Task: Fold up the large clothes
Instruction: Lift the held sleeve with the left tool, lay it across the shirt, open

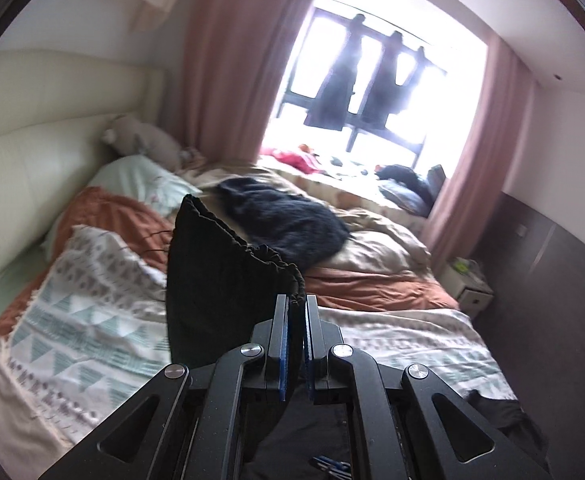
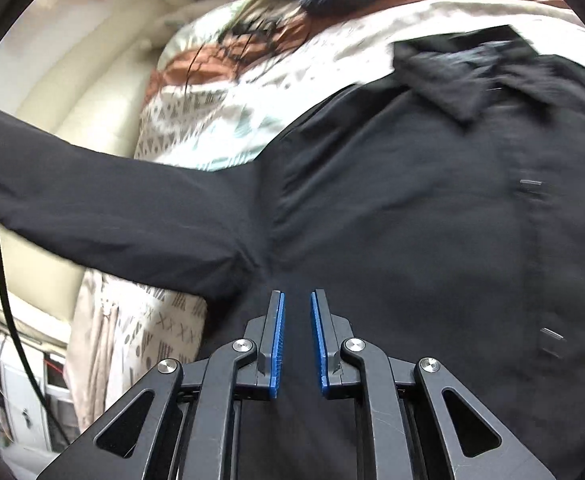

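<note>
From the left wrist, we see our left tool [image 1: 296, 300] clenched on the gathered cuff [image 1: 248, 246] of the black shirt's sleeve. The cuff stands up just ahead of the pads and to their left, lifted clear of the patterned blanket [image 1: 72, 320] on the bed. Beyond the tool lie a dark fuzzy garment [image 1: 288, 220] and a bright window [image 1: 372, 92] with clothes hung in it. We judge that we are mid-fold, carrying this sleeve across toward the shirt's body.

From the right wrist, the right tool [image 2: 297, 300] hovers over the black shirt [image 2: 432, 208], which lies spread front-up on the bed straight ahead of it. The collar [image 2: 452, 76] is at the far end and the button placket [image 2: 532, 184] off to the right. The jaws stand slightly apart with a clear gap and nothing visible between the pads, so we read it as released. The sleeve [image 2: 92, 200] stretches away to the tool's left, raised off the blanket. The picture is blurred.

Next, we think, the left tool must lay the sleeve flat across the chest, while the right steadies the shoulder seam against dragging.
</note>
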A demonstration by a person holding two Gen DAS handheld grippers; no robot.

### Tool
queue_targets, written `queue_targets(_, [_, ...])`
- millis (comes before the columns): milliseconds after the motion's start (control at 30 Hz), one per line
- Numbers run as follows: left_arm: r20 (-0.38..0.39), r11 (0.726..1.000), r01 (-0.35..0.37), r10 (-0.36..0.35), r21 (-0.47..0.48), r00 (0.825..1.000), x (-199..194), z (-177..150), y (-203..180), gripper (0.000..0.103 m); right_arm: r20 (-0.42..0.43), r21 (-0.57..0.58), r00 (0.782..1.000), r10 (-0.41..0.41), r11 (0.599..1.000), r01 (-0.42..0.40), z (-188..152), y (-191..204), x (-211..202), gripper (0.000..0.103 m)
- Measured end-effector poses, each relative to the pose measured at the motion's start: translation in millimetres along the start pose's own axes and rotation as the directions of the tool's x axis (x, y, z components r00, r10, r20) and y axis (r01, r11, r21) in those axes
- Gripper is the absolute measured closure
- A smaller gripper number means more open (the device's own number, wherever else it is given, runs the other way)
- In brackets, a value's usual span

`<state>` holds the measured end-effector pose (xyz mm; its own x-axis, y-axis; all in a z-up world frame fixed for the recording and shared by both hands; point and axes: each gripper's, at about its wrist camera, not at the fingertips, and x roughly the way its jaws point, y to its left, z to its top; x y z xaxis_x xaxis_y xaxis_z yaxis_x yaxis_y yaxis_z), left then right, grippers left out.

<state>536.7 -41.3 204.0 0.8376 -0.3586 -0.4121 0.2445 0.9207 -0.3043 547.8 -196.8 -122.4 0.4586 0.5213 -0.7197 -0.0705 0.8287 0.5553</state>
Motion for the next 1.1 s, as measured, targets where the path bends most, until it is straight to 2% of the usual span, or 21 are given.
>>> queue_targets(100, [-0.023,0.998,0.05,-0.049,0.038,0.999,13.2,0.1,-30.8,0.097,0.061,0.014,0.997,-0.051,0.999,0.05,-11.8,-23.9,-46.6,0.075])
queue_targets(333, [-0.089,0.986,0.129,-0.12,0.106,0.989,49.7,-13.0,-89.8,0.097,0.17,0.128,0.98,-0.107,0.988,0.086,-38.8,-80.0,-133.0,0.074])
queue_targets(533, [-0.163,0.972,0.201,-0.18,0.124,0.97,94.0,-35.7,-138.0,0.097,0.237,0.205,0.953,-0.186,0.969,0.138,-65.5,-128.3,-193.6,0.074])
queue_targets(633, [-0.218,0.963,0.24,-0.21,0.12,0.953,126.1,-56.5,-164.4,0.097,0.256,0.254,0.935,-0.246,0.95,0.181,-79.5,-157.8,-224.4,0.074])
queue_targets(733, [-0.284,0.959,0.249,-0.204,0.135,0.937,159.4,-82.3,-189.0,0.097,0.269,0.31,0.916,-0.297,0.927,0.209,-94.4,-185.5,-255.1,0.074])
queue_targets(833, [-0.337,0.958,0.258,-0.204,0.122,0.919,193.1,-105.3,-200.6,0.097,0.265,0.348,0.914,-0.308,0.914,0.207,-105.1,-206.0,-278.1,0.074])
queue_targets(900, [-0.365,0.959,0.262,-0.209,0.104,0.908,209.8,-116.3,-204.0,0.097,0.26,0.35,0.899,-0.353,0.902,0.253,-112.1,-214.5,-294.2,0.074])
queue_targets(933, [-0.38,0.958,0.268,-0.214,0.097,0.9,218.8,-125.0,-206.9,0.097,0.253,0.357,0.883,-0.396,0.886,0.295,-119.9,-223.2,-310.2,0.074])
queue_targets(1000, [-0.4,0.957,0.274,-0.216,0.092,0.891,230.3,-136.0,-213.8,0.097,0.251,0.363,0.878,-0.407,0.88,0.305,-123.0,-226.7,-315.2,0.074])
queue_targets(1033, [-0.412,0.955,0.285,-0.228,0.081,0.882,235.2,-141.7,-217.0,0.096,0.249,0.373,0.872,-0.422,0.872,0.316,-127.1,-231.4,-321.8,0.074])
queue_targets(1067, [-0.42,0.954,0.291,-0.238,0.067,0.876,239.4,-145.2,-222.3,0.091,0.248,0.38,0.866,-0.434,0.866,0.325,-131.2,-235.5,-326.9,0.074])
queue_targets(1100, [-0.442,0.951,0.306,-0.257,0.042,0.859,244.2,-150.3,-222.3,0.085,0.248,0.388,0.86,-0.447,0.859,0.335,-133.9,-239.3,-331.0,0.074])
